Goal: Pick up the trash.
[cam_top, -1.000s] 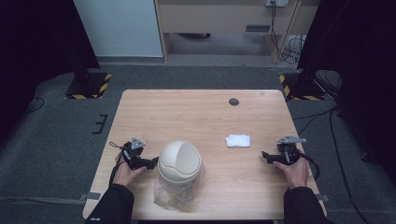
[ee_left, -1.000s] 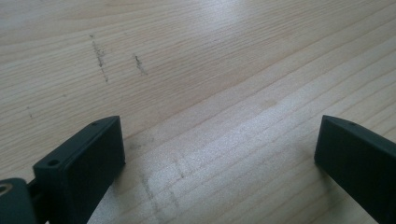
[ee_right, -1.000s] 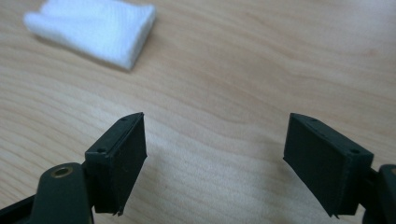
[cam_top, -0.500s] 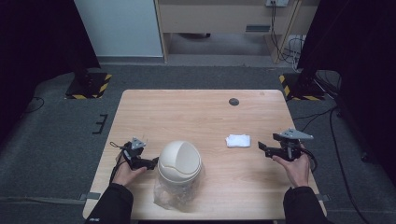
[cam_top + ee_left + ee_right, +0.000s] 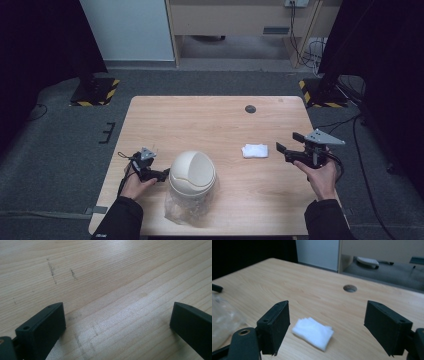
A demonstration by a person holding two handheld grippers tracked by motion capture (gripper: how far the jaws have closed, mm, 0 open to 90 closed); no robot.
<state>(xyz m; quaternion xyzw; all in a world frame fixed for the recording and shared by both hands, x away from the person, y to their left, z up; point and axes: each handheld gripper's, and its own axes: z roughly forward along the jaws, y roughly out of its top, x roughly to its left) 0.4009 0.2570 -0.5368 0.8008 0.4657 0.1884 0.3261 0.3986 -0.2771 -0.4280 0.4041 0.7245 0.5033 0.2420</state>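
Note:
A small folded white tissue (image 5: pixel 255 150) lies on the wooden table (image 5: pixel 210 125), right of centre. My right gripper (image 5: pixel 289 142) hovers just right of it, open, jaws pointing toward it; in the right gripper view the tissue (image 5: pixel 313 332) sits between and just beyond the two black jaws of the right gripper (image 5: pixel 327 330). A cream domed bin lid (image 5: pixel 192 172) tops a clear plastic bin near the front edge. My left gripper (image 5: pixel 164 175) rests low on the table beside the bin's left side, open; the left gripper (image 5: pixel 117 322) has bare wood between its jaws.
A round cable hole (image 5: pixel 250 109) sits at the table's far right. A clear plastic bag (image 5: pixel 186 210) spreads under the bin at the front edge. Grey floor surrounds the table, with stand bases (image 5: pixel 95 91) at the far corners.
My right gripper has lifted off the table and moved forward and left, toward the tissue. The left gripper and the bin have stayed put.

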